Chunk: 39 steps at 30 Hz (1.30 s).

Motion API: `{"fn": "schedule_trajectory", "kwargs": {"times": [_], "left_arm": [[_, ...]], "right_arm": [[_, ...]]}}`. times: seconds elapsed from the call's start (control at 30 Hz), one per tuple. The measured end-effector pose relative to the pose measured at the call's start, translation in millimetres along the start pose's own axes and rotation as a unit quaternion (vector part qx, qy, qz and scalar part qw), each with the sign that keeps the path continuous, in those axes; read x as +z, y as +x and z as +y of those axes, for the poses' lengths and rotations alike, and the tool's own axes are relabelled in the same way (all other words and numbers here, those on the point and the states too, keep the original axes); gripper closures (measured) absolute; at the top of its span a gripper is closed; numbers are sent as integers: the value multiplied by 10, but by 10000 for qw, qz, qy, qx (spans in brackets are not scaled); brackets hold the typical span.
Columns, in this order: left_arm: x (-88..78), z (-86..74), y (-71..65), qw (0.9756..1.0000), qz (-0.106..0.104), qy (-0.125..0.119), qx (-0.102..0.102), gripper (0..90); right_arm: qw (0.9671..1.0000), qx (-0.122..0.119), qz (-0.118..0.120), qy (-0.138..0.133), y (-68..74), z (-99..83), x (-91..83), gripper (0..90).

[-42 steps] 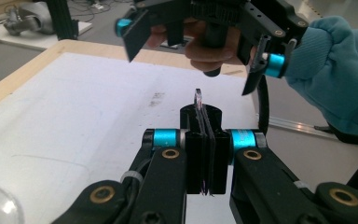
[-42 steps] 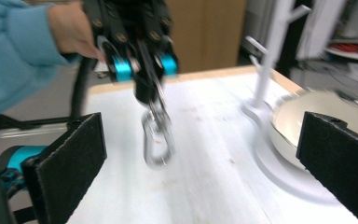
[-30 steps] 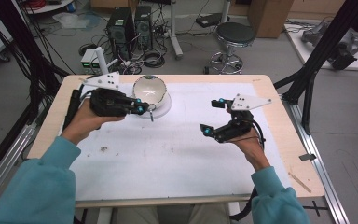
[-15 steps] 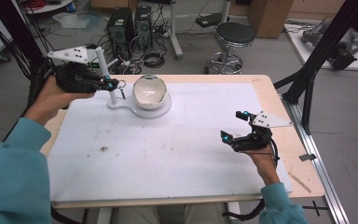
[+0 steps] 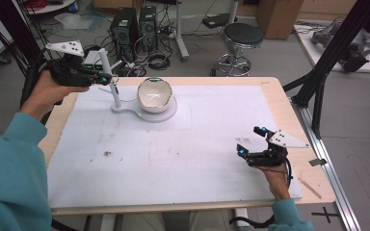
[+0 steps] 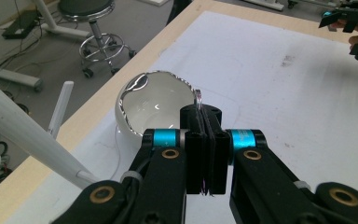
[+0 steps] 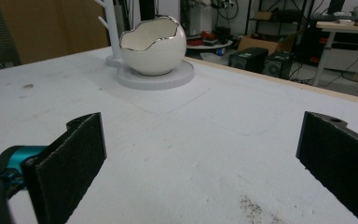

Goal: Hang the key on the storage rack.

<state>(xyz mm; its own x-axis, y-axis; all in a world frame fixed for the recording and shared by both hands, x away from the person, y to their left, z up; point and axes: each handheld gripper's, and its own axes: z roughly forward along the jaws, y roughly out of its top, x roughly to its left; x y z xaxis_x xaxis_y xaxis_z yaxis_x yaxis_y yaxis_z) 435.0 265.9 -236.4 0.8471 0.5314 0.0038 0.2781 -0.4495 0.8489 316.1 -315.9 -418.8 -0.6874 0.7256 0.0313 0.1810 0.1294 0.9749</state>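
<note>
A white egg-shaped bowl (image 5: 154,94) (image 6: 156,105) (image 7: 154,44) with a silver rim sits on a white round base (image 5: 171,111), and a white branched post (image 5: 110,79) (image 6: 23,135) rises beside it. My left gripper (image 5: 107,77) (image 6: 203,112) hovers at the post's upper branches, left of the bowl. It is shut on a thin clear ring (image 6: 198,96) that peeks out above the jaw tips. My right gripper (image 5: 250,140) (image 7: 200,158) is held low over the white mat at the front right, open, with nothing between its pads.
A white mat (image 5: 197,144) covers most of the wooden table (image 5: 274,89); a dark smudge (image 5: 107,154) marks its left part. Beyond the far edge stand a stool (image 5: 243,36) and computer towers (image 5: 127,26). Black frame legs (image 5: 318,86) rise at the table's right.
My left gripper has moved left and up, from the bowl's rim to the post. My right gripper has sunk and drawn back toward the front right corner.
</note>
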Motion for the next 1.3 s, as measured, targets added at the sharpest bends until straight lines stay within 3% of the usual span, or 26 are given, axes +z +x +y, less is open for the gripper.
{"fn": "schedule_trajectory", "kwargs": {"times": [0.43,0.67,0.97,1.3], "left_arm": [[116,-156,172,9986,212,439,-198,882],[179,-256,242,9968,335,659,-317,882],[234,-304,291,9955,355,786,-398,882],[262,-343,370,9939,473,869,-485,882]], "right_arm": [[9991,95,-180,-365,-22,-247,-119,6],[9991,50,-210,-374,-23,-282,-120,6],[9982,91,-244,-531,-9,-303,-120,6],[9984,9,-295,-487,7,-318,-109,6]]}}
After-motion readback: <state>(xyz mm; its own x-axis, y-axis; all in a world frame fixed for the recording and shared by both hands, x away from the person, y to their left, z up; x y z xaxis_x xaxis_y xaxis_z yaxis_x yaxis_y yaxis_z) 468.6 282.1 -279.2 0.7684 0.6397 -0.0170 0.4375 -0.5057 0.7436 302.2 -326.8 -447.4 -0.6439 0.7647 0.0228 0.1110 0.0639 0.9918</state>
